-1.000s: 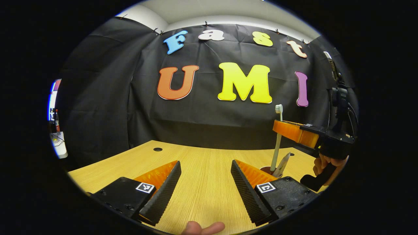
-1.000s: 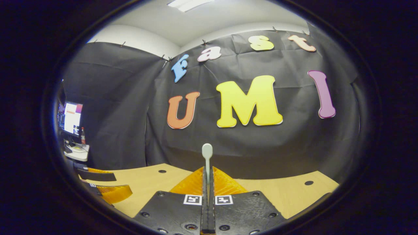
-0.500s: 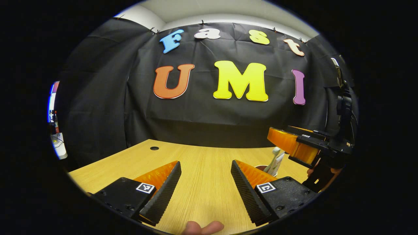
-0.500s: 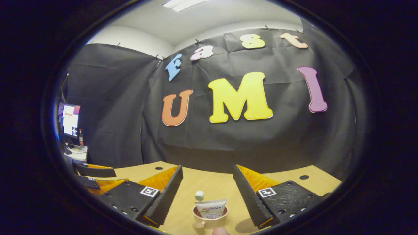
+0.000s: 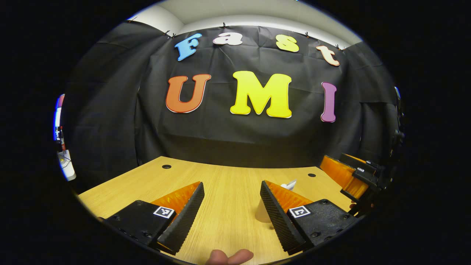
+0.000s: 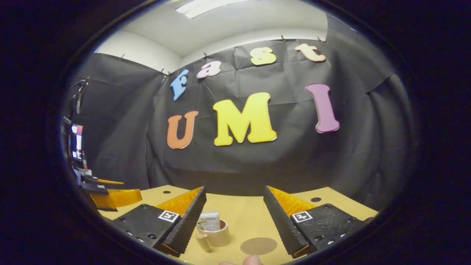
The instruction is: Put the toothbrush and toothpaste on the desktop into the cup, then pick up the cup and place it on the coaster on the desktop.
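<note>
In the right gripper view we see our right tool [image 6: 234, 217] spread wide above the table [image 6: 250, 222], holding nothing; the cup [image 6: 217, 235] with the toothpaste [image 6: 209, 222] inside stands just beside its left finger, the coaster [image 6: 258, 246] close by. Our left tool [image 5: 231, 208] is spread too, empty.

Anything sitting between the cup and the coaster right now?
No. In the right gripper view the cup, toothpaste standing in it, sits left of the round coaster, with bare desktop between them. The right gripper is open above both.
</note>
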